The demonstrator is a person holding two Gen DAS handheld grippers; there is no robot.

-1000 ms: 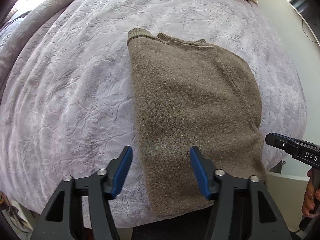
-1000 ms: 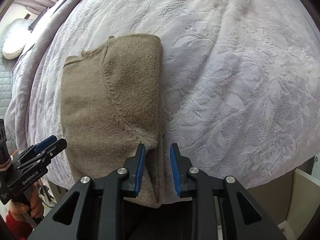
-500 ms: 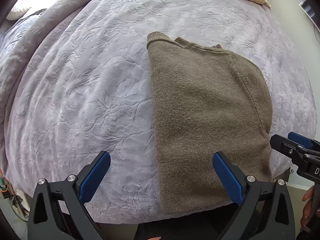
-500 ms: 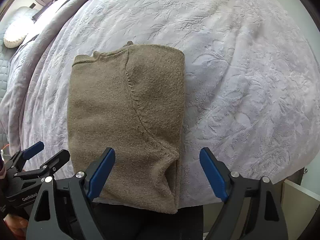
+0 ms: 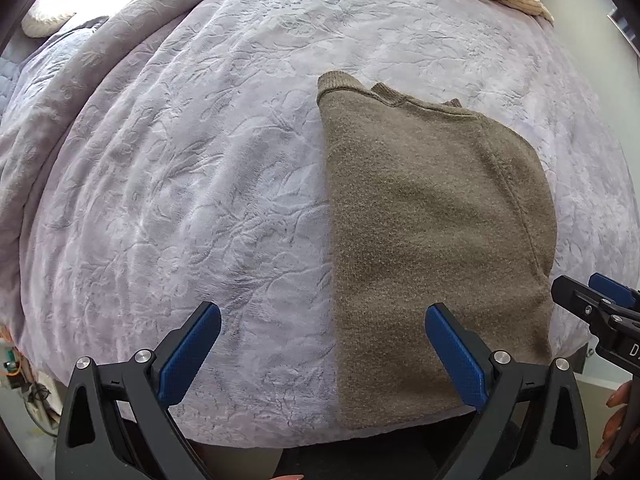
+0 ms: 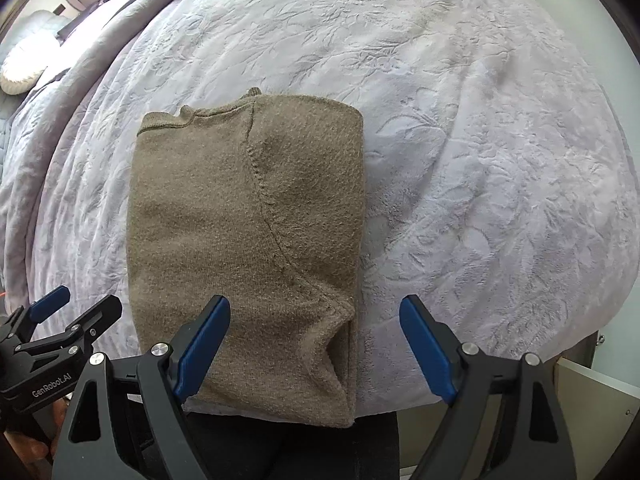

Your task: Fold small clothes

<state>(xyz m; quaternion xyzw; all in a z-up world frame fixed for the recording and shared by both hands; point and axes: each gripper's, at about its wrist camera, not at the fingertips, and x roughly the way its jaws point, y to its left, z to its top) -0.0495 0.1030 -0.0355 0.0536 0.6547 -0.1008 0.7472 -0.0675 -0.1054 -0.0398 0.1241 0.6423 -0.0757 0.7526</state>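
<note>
Both tongs just spread wide, L (image 5: 322,350) & R (image 6: 314,344) empty, fuzzy brown knit sweater (image 6: 244,248) folded rectangular, embossed plush bedspread (image 6: 480,160)

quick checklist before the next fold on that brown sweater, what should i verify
1. Left gripper released: ok, fingers spread wide, nothing between the pads; they have just been opening.
2. Right gripper released: ok, open, having just opened; the sweater's near right corner lies below it, unpinched.
3. Brown sweater lying flat on the bedspread: ok, a narrow rectangle with the sides folded in.
4. Near edge supported: not ok, the hem hangs at the bed's front edge.
5. Layers tidy: not ok, a pucker gapes near the lower right corner.
6. Sleeves tucked evenly underneath: cannot tell.
</note>
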